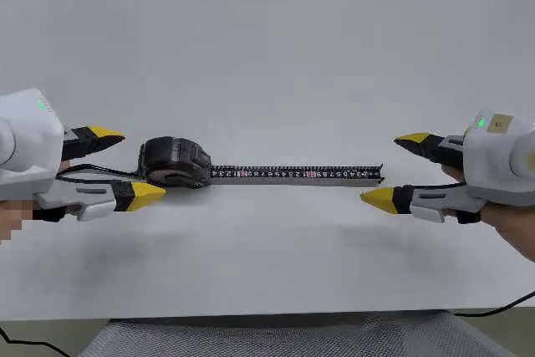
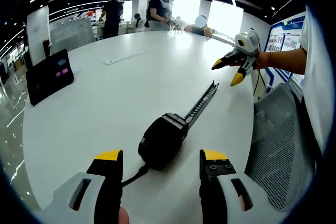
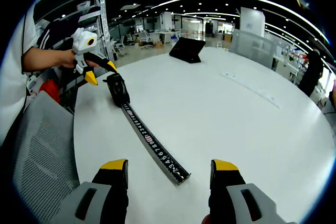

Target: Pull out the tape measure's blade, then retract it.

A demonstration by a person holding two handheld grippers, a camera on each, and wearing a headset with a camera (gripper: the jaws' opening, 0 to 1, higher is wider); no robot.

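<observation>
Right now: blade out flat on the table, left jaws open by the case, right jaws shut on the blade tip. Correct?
No. The right gripper view shows the right gripper with jaws open, the blade tip lying free between them. The rest holds.

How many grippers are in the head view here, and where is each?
2. The left gripper is at the left, jaws open by the case of the tape measure. The right gripper is at the right, jaws open near the tip of the extended blade. None seem hidden.
</observation>
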